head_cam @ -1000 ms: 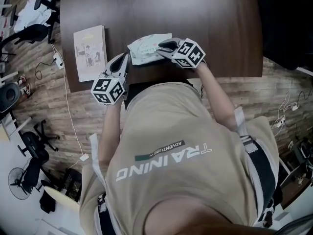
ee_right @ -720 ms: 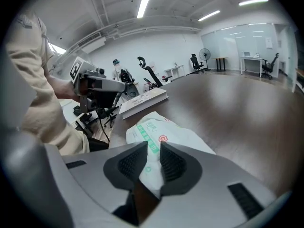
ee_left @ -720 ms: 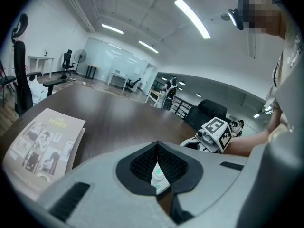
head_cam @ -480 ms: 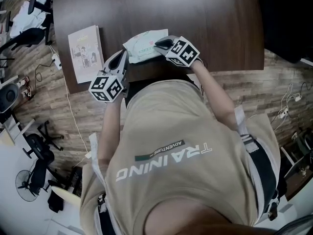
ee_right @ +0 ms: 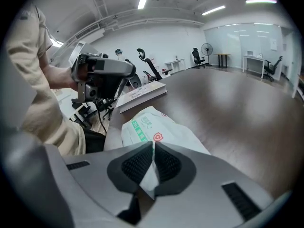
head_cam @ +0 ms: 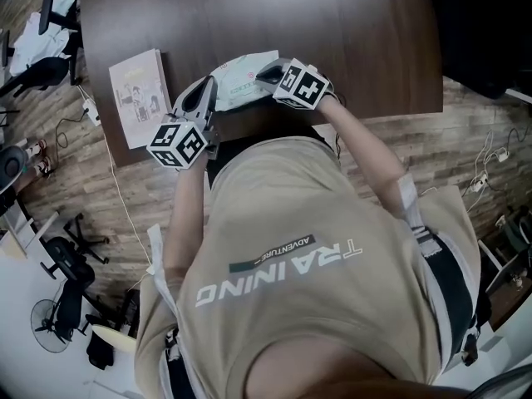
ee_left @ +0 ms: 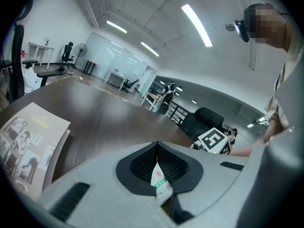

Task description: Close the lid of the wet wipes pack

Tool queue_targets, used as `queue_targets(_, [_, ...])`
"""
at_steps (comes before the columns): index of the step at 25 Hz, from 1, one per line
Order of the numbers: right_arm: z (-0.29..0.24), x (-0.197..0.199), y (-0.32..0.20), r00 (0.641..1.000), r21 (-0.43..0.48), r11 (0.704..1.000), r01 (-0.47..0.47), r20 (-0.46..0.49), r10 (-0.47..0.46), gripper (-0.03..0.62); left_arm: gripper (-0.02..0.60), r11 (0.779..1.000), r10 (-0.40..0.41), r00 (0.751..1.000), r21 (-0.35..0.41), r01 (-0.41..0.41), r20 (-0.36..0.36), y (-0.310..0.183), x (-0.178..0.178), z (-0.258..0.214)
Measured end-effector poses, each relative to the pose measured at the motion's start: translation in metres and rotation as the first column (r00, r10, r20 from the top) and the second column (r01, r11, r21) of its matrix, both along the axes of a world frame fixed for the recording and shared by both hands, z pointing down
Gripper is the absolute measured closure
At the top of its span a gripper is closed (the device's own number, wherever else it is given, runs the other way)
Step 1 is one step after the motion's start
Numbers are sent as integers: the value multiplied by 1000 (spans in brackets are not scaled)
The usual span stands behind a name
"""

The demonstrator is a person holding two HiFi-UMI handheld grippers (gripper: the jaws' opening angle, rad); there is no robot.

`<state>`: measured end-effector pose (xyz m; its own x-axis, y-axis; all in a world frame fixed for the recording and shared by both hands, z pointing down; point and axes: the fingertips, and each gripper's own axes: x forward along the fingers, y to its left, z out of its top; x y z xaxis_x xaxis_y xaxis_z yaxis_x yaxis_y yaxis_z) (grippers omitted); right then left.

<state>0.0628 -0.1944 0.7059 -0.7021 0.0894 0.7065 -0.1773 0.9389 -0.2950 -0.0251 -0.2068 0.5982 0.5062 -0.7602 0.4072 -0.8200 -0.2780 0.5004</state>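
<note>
Pinched tight in the left gripper: a printed corner of the wet wipes pack. Nipped by the right gripper, jaws just closed in: its white edge. Only from the head view: pack flat on the table near the front edge, booklet just left.

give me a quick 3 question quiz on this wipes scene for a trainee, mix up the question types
1. True or false: the booklet lies on top of the wet wipes pack.
2. What is the left gripper pinching? A) the booklet B) the wet wipes pack C) nothing
3. In the head view, on which side of the pack does the booklet lie?

Key: 1 false, they lie apart; 2 B; 3 left.
</note>
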Motion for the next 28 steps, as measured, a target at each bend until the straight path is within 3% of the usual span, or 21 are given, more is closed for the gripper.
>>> queue_targets(4, [-12,4,3,999,59,998,-3,-40,5,579,577,1000,-8,1000,7,8,-8,1,-5,-7])
queue_targets(7, [-20,-4,13,999,87,996,-6,-42,9,579,577,999,-50,997,-15,50,-57,9,-20,-7])
queue_targets(9, [-25,-13,17,999,98,995,-4,-38,8,579,577,999,-50,998,-16,50,-42,15,-29,-10])
queue_targets(11, [-28,-22,17,999,94,995,-11,-36,15,579,577,999,-39,999,-11,39,-28,21,-35,-15])
queue_targets(22, [-7,-37,13,991,99,995,-9,-133,23,578,577,998,-65,994,4,65,-90,30,-55,-12])
queue_targets(28, [-3,-37,11,986,54,997,-56,-153,64,577,577,999,-42,995,21,44,-89,30,-58,-8])
